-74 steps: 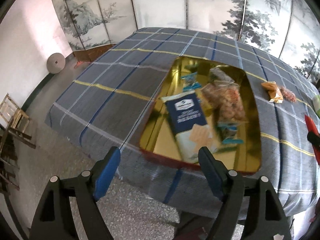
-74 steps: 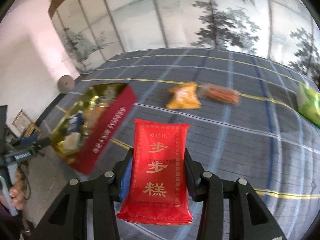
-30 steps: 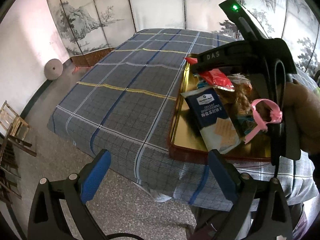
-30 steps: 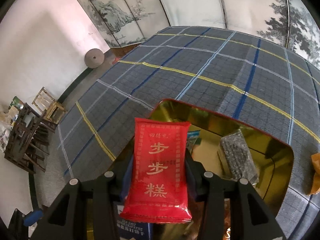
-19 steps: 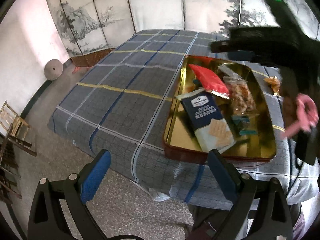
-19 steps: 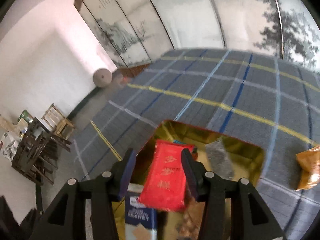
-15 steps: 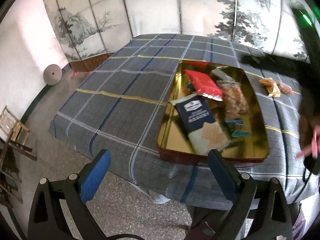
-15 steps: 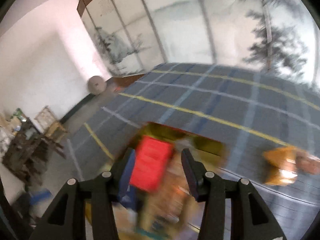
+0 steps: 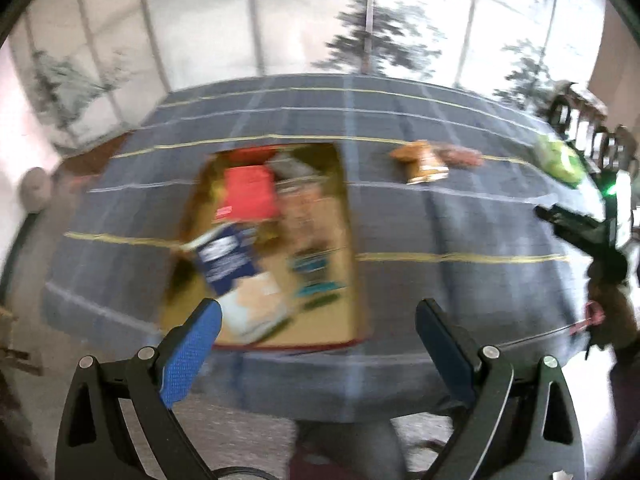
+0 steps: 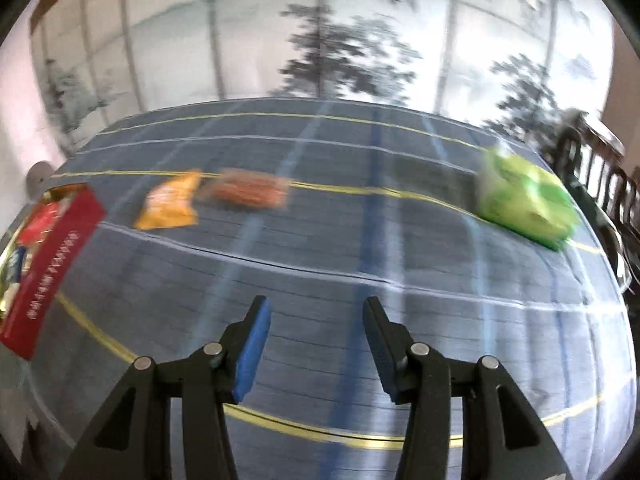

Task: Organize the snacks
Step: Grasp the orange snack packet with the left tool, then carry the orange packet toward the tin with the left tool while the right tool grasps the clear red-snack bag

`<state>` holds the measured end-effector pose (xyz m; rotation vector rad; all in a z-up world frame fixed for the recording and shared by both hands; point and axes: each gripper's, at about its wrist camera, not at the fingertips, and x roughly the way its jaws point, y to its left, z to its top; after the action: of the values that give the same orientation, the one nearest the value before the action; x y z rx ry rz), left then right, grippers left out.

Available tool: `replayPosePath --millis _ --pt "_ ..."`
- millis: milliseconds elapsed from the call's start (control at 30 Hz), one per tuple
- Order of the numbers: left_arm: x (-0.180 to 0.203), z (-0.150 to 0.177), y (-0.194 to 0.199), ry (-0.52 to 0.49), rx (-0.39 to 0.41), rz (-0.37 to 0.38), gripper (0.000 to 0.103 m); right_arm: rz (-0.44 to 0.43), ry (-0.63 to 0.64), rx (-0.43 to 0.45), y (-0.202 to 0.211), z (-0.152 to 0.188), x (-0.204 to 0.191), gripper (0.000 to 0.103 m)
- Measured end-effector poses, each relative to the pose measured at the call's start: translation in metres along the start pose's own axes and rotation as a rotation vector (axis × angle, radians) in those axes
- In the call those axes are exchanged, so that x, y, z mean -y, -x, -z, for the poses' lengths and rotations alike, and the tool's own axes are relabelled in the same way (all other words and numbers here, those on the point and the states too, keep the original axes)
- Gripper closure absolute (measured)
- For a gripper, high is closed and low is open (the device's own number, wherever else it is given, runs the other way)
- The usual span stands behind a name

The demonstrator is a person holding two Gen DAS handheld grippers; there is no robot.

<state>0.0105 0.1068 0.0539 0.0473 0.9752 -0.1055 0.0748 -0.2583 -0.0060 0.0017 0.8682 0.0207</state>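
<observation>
A gold tin with red walls (image 9: 352, 264) lies on the plaid tablecloth and holds several snacks, among them a red packet (image 9: 250, 194) and a blue-and-white cracker pack (image 9: 228, 262). My left gripper (image 9: 316, 320) is open and empty, off the table's near edge in front of the tin. My right gripper (image 10: 316, 320) is open and empty over bare cloth. An orange packet (image 10: 170, 202), a clear pack of reddish snacks (image 10: 250, 192) and a green bag (image 10: 526, 202) lie loose on the cloth beyond it. The tin (image 10: 48, 256) sits at the left edge of the right wrist view.
The tablecloth (image 10: 360, 264) covers a wide table. A painted folding screen (image 10: 320, 40) stands behind it. A dark wooden chair (image 10: 600, 160) stands at the far right. The hand with the right gripper (image 9: 588, 236) shows at the right of the left wrist view.
My right gripper let go of the red packet, which now lies in the tin, and swung right over the cloth toward the loose snacks. My left gripper stayed open and turned right.
</observation>
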Motion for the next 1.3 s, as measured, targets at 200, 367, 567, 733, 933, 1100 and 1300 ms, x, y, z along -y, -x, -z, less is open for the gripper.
replayPosePath --millis 200,367,567,733,933,1100,1300 --pt "0.053 -0.057 -0.037 0.002 -0.067 0.106 0.007 0.054 -0.052 -0.028 -0.017 0.007 0.038 0.054" --pt "0.085 -0.111 -0.096 0.03 -0.118 0.109 0.007 0.06 -0.06 -0.036 -0.029 0.011 0.054 0.048" --pt "0.101 -0.159 -0.167 0.104 -0.2 0.127 0.009 0.046 -0.125 -0.038 -0.036 0.006 0.077 0.04" --pt "0.114 -0.175 -0.204 0.075 -0.251 0.054 0.018 0.012 -0.169 0.001 -0.033 0.002 0.095 0.03" --pt "0.119 -0.173 -0.234 0.12 -0.316 0.01 0.029 -0.026 -0.175 0.103 -0.019 0.003 0.1 0.029" --pt "0.112 -0.162 -0.232 0.151 -0.264 0.021 0.068 -0.018 -0.172 0.07 -0.025 0.003 0.1 0.029" --pt "0.11 -0.13 -0.197 0.111 -0.204 0.042 0.075 -0.047 -0.178 0.053 -0.028 0.004 0.103 0.029"
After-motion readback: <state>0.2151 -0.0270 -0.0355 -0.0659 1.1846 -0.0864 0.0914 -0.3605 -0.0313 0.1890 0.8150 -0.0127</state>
